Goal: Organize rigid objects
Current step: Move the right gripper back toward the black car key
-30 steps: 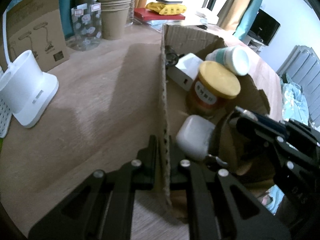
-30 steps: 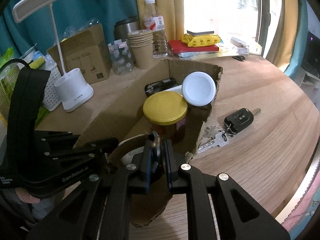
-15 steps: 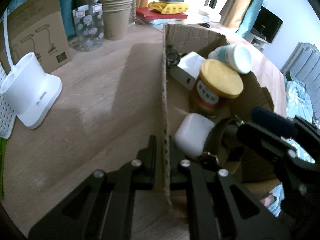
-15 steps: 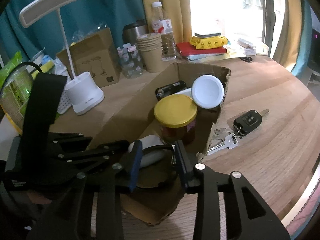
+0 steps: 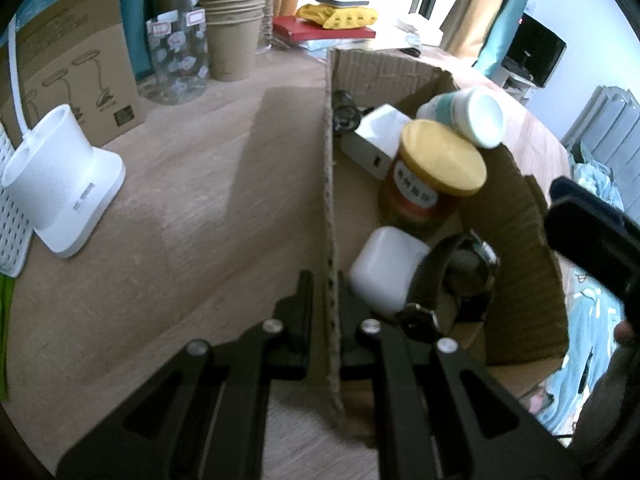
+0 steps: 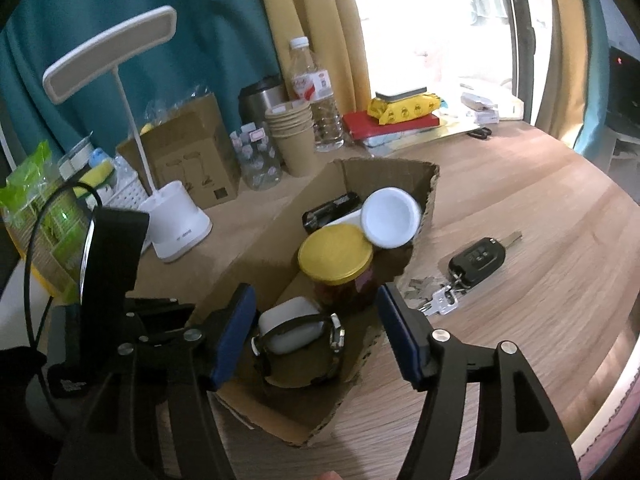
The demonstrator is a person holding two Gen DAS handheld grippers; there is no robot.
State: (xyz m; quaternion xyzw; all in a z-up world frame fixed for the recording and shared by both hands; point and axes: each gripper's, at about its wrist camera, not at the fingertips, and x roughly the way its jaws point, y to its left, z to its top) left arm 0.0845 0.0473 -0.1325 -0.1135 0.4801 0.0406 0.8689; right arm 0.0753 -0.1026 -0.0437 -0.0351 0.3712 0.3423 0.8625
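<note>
We can read no text for certain: the yellow-lidded jar's label (image 5: 414,192) and the water bottle's label (image 6: 312,80) are blurred.

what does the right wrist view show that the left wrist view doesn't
Only the right wrist view: the car key with its bunch of keys on the table outside the cardboard box, the lamp's head, the water bottle, and the right hand-held gripper, its jaws opening above the box, nothing between the pads.

Only the left wrist view: the left hand-held gripper shut on the box's side wall.

Both: the yellow-lidded jar, white case, wristwatch, white-lidded tub inside the box, and the paper cups.
</note>
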